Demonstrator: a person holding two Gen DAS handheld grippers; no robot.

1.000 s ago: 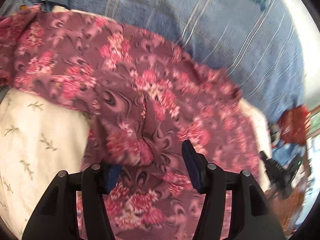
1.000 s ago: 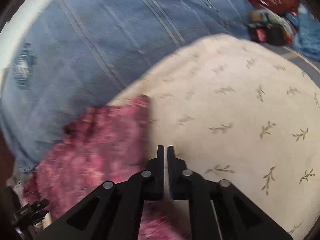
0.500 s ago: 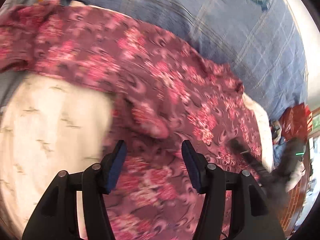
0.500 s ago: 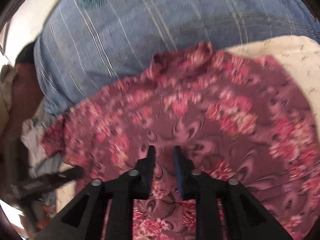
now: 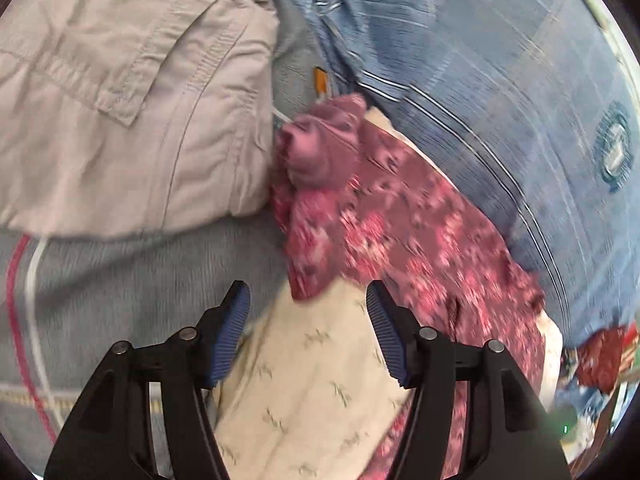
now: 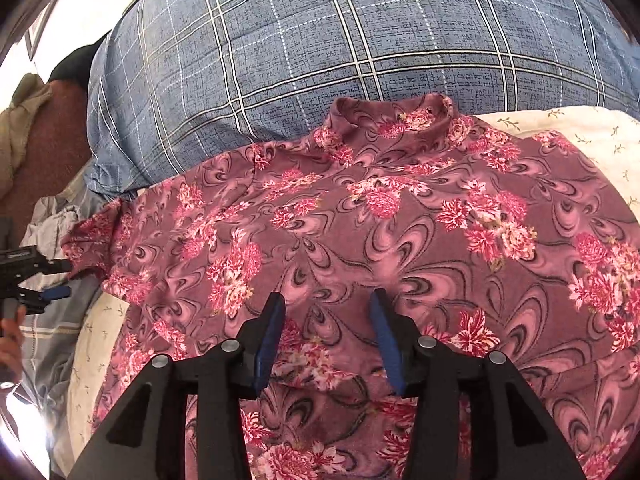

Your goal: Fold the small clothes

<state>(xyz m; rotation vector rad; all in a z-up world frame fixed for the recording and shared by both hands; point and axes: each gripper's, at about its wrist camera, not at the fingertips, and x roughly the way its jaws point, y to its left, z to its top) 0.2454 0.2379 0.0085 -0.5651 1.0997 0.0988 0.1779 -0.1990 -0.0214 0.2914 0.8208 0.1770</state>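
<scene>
A maroon top with pink flowers lies spread flat on a cream leaf-print cushion, its collar toward the blue checked pillow. My right gripper is open and empty just above the top's middle. In the left wrist view the same top shows blurred, with its sleeve end bunched near a beige garment. My left gripper is open and empty over the bare cushion beside the top's left edge. It also shows at the left edge of the right wrist view.
A folded beige garment lies at the upper left on a grey striped sheet. A large blue checked pillow sits behind the cushion. Red clutter lies at the far right edge.
My right gripper opened and let go of the top, which now lies flat. My left gripper swung left, off the top, toward the sleeve end and the beige garment.
</scene>
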